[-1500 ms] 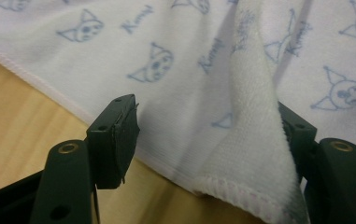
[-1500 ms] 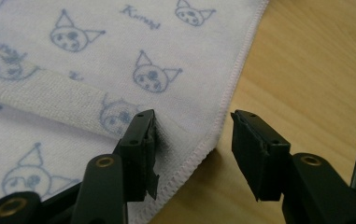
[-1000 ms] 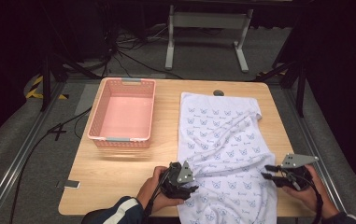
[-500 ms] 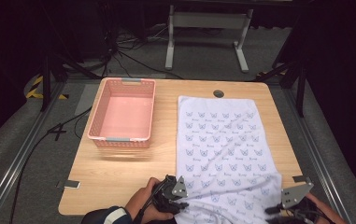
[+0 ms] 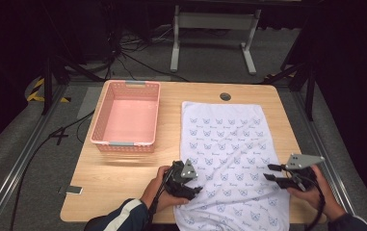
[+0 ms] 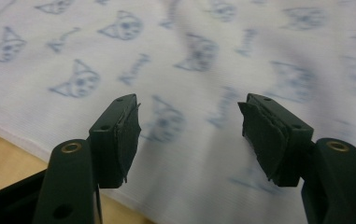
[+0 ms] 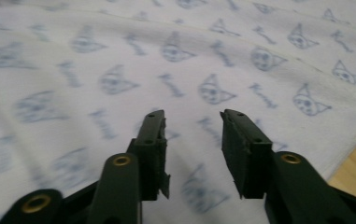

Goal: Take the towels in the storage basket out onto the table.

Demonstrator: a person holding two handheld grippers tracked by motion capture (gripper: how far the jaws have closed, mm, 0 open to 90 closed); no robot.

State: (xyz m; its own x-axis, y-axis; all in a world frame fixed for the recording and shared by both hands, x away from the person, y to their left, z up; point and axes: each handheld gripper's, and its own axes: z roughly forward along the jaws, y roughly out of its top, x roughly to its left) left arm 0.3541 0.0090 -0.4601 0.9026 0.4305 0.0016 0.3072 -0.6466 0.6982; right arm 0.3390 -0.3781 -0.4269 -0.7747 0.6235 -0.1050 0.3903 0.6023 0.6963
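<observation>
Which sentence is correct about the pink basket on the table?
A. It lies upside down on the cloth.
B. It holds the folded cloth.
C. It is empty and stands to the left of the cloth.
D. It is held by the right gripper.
C: in the high view the pink basket shows a bare floor and stands left of the cat-print cloth, apart from it.

Both jaws just opening — left gripper (image 5: 189, 185) at the cat-print cloth (image 5: 229, 144) near-left edge, right gripper (image 5: 273, 172) at its right edge — nothing between them.

Overhead view, two close towel (image 5: 227, 159) views
</observation>
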